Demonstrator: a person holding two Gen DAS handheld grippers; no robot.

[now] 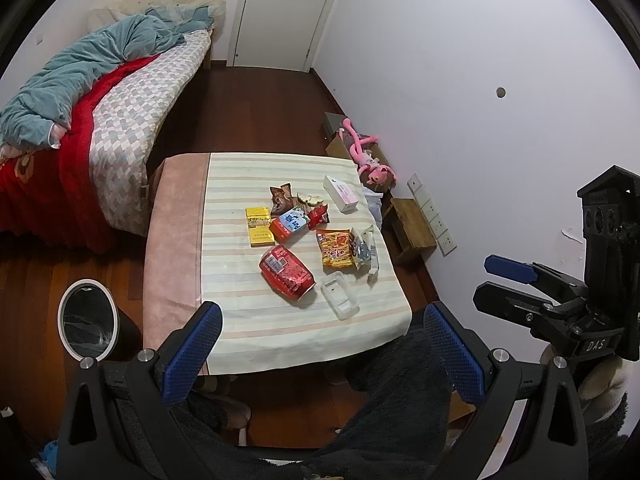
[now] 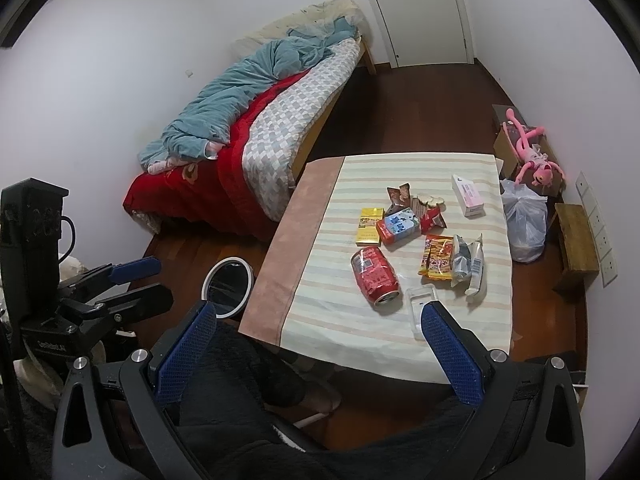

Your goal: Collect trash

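Trash lies on a table with a striped cloth (image 1: 248, 320) (image 2: 360, 332): a crushed red can (image 1: 286, 272) (image 2: 375, 275), a yellow box (image 1: 258, 226) (image 2: 369, 227), a red-and-blue carton (image 1: 289, 224) (image 2: 398, 226), an orange snack bag (image 1: 335, 247) (image 2: 437, 258), silver wrappers (image 1: 366, 254) (image 2: 468, 264), brown wrappers (image 1: 282, 198) (image 2: 400, 194), a clear plastic tray (image 1: 339, 294) (image 2: 418, 300) and a white-pink box (image 1: 341, 193) (image 2: 467, 195). A black bin with a white rim (image 1: 87, 318) (image 2: 227, 286) stands left of the table. My left gripper (image 1: 324, 344) and right gripper (image 2: 320, 340) are open and empty, held above the table's near edge.
A bed with a teal quilt and red blanket (image 1: 100, 92) (image 2: 248, 112) is at the left. A wooden stool (image 1: 412, 224) (image 2: 576, 236), a white plastic bag (image 2: 524, 220), a pink plush toy (image 1: 366, 156) (image 2: 532, 152) on boxes stand along the right wall. A door (image 1: 280, 12) is behind.
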